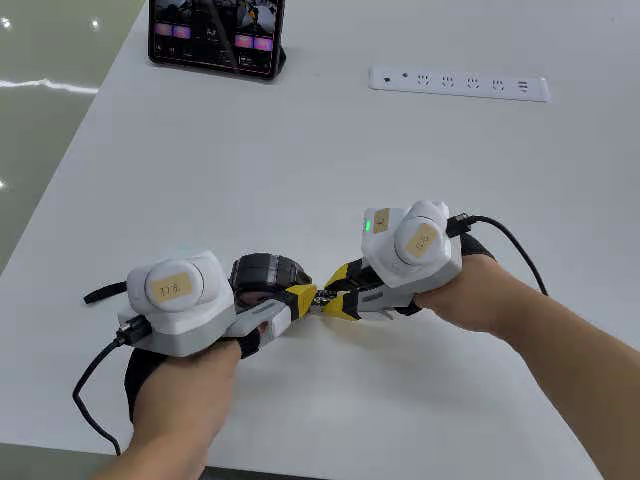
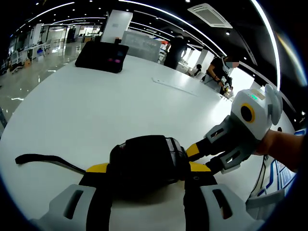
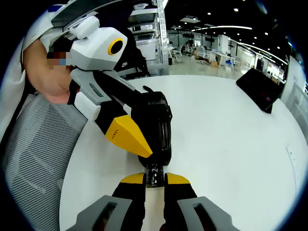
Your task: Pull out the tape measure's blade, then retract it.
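Note:
A black tape measure point(image 1: 266, 273) rests on the white table point(image 1: 300, 160). My left gripper point(image 1: 287, 292) is shut on its case point(image 2: 144, 154), one yellow-tipped jaw on each side. From the right, my right gripper point(image 1: 331, 297) meets it, and its jaws point(image 3: 155, 181) are shut on the end of the blade point(image 3: 155, 172). Only a short bit of blade shows outside the case point(image 3: 156, 122). In the right gripper view the left gripper's yellow finger point(image 3: 127, 134) lies against the case. The right gripper point(image 2: 240, 130) enters the left gripper view from the right.
The tape measure's black wrist strap point(image 1: 105, 292) trails left on the table. A dark tablet point(image 1: 215, 35) stands at the far edge and a white power strip point(image 1: 460, 82) lies at the far right. The table's left edge point(image 1: 70, 160) runs diagonally; grippers' cables hang near me.

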The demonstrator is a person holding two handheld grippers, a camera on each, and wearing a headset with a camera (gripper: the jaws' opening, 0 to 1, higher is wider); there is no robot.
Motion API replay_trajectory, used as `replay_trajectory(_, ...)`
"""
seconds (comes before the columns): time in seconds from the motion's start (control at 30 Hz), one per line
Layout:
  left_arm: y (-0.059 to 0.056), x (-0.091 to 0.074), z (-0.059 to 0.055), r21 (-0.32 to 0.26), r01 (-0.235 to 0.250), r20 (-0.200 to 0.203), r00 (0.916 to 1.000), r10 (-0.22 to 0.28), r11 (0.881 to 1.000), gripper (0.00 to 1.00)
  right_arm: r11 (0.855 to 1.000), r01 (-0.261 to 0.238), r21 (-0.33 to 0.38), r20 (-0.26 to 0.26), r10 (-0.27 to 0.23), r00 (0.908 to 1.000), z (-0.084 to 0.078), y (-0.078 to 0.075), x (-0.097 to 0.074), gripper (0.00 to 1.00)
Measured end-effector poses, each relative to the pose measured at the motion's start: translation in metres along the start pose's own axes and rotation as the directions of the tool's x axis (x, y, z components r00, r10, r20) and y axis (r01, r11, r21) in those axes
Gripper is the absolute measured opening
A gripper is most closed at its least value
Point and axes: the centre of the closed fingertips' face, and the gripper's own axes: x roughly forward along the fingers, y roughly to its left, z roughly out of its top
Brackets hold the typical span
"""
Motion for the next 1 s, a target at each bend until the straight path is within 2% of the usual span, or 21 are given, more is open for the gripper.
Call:
replay_trajectory(0.8,-0.0003,0.0003,-0.0002,-0.014,0.015,0.007,0.9999,-0.015,1.0,0.56,1.0,0.017,0.026,0.022,-0.018,0.9996,0.0068,-0.0009,0.0065,0.1)
replay_trajectory(1.0,-0.0005,0.0004,0.0003,-0.018,0.022,0.01,0.9997,-0.022,1.0,0.57,0.999,0.027,0.038,0.043,-0.029,0.9987,0.0061,-0.0007,0.0056,0.11)
